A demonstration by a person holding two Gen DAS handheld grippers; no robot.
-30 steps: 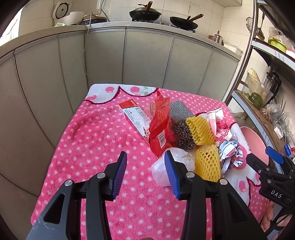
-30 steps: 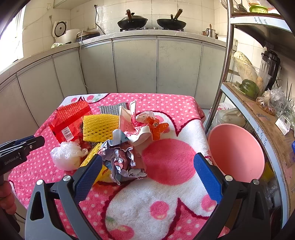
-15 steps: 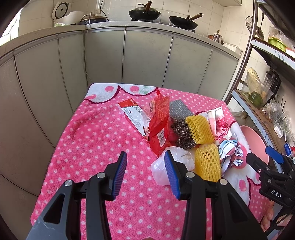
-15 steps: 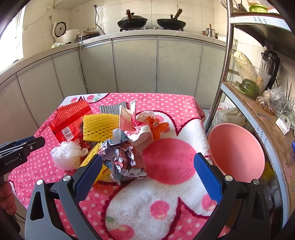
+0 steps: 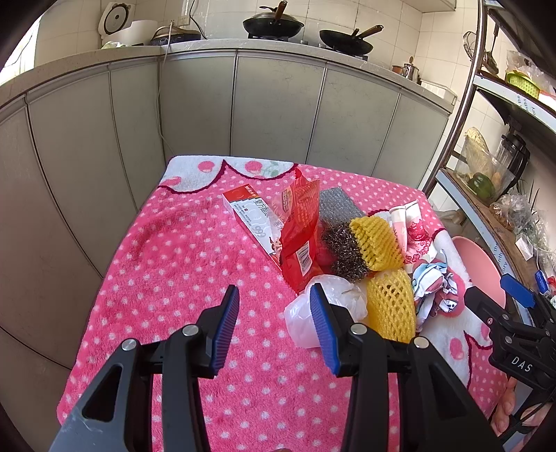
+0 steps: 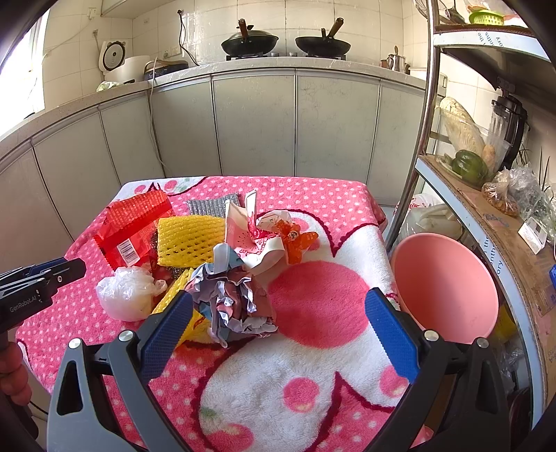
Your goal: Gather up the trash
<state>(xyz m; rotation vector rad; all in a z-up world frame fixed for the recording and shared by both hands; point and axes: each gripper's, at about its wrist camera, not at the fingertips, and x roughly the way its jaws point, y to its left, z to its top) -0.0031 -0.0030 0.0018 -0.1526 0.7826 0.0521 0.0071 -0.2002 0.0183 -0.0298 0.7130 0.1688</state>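
Here the right gripper [image 6: 278,328], jaws spread wide and gripping nothing, is hovering with the crumpled multicoloured paper ball [image 6: 234,299] just ahead toward its left finger, while the left gripper [image 5: 274,325], also open-jawed and empty, is sitting farther off beside the white plastic bag [image 5: 305,320].

Grey cabinet doors [image 6: 253,121] curve across the middle of the frame under a pale countertop [image 6: 278,64], white wall tiles [image 6: 312,17] above. Two black woks [image 6: 250,40] sit at top centre. Daylight floods in from a window [image 6: 21,69] at the left edge. A metal shelf rack [image 6: 431,104] stands along the right.
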